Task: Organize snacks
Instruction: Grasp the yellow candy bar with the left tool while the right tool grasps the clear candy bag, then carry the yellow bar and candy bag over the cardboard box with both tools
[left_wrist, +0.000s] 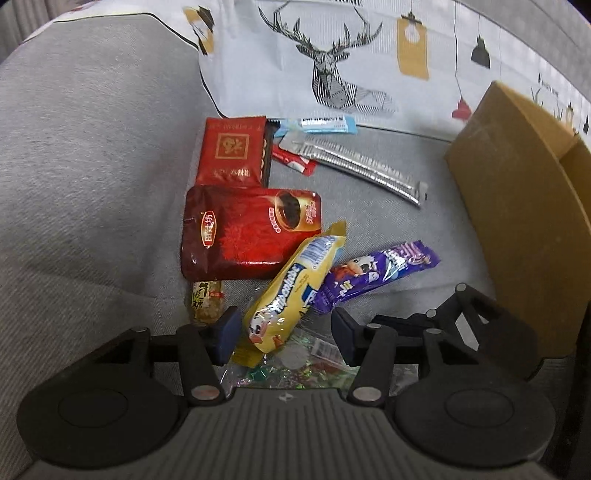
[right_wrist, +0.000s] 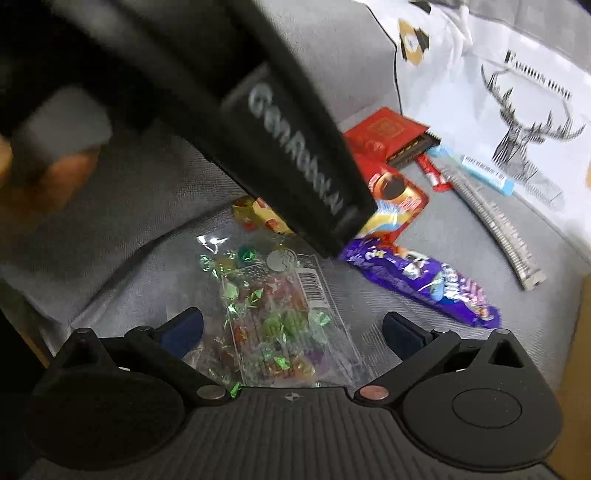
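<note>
A pile of snacks lay on a grey sofa (left_wrist: 92, 155), in front of a white cushion (left_wrist: 332, 55) printed with a line-drawn deer head. A cardboard box (left_wrist: 517, 192) stood on the sofa to the right of the pile.

In the left wrist view, the left gripper (left_wrist: 284, 332) was low over the near end of the pile, its fingers open. A yellow snack bar (left_wrist: 295, 284) lay tilted between them, its near end just beside the left finger; whether it touched could not be told. A purple snack bar (left_wrist: 376, 273) lay just to its right, its near end tucked against the yellow one. Behind them sat a glossy dark red packet (left_wrist: 251, 232), and behind that a flat red packet (left_wrist: 231, 151). A small tan packet (left_wrist: 207, 299) poked out from under the dark red one. Farther back lay a long silver strip (left_wrist: 362, 162), a light blue bar (left_wrist: 321, 123) and a small red wrapper (left_wrist: 295, 160).

In the right wrist view, somewhat blurred, the right gripper (right_wrist: 291, 332) had its fingers open, either side of a clear bag of candies (right_wrist: 273, 314) in green and orange foil, lying flat on the sofa. The black body of the left gripper crossed the upper left of this view, covering part of the pile.
</note>
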